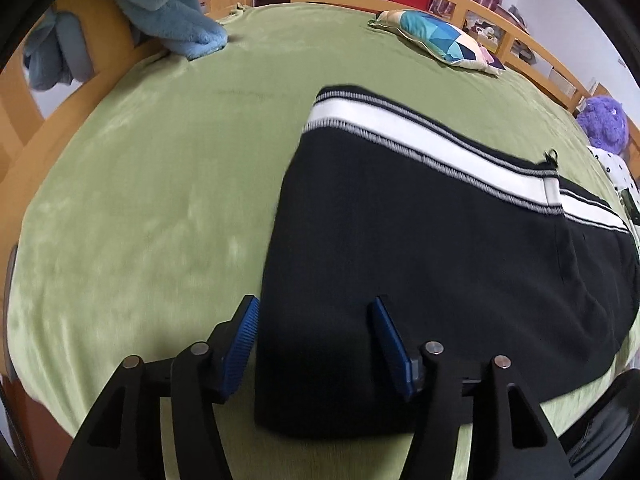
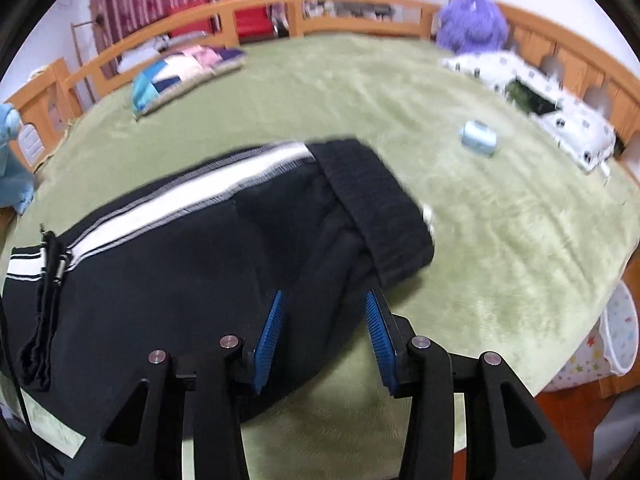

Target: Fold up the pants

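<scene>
the black pants [image 1: 440, 248] are lying folded on the green blanket [image 1: 140, 220], with the white side stripe [image 1: 420, 140] running along the far edge from both grippers.

left gripper [image 1: 314, 308] is hanging right over the near left corner of the pants, pointing steeply down. its blue pads [image 1: 240, 344] are spread apart and nothing is clamped: the left pad sits over the blanket just off the fabric edge, the right one over the black cloth. so it's released, with the corner of the pants below the gap.

right gripper [image 2: 324, 300] is over the other end, near the waistband [image 2: 376, 204], which is just ahead and to the right of its tips. its pads [image 2: 268, 336] are parted too, with a ridge of black fabric running up between them, but i can't see them pressing on it, so released as well. that view is a bit blurry.

other stuff: a patchwork pillow [image 1: 440, 40] far ahead of the left gripper, a blue plush [image 1: 176, 8] far ahead to its left, a purple plush [image 2: 472, 24] and a small light blue roll [image 2: 478, 138] ahead right of the right gripper, wooden bed rail [image 2: 360, 4] around the back.
</scene>
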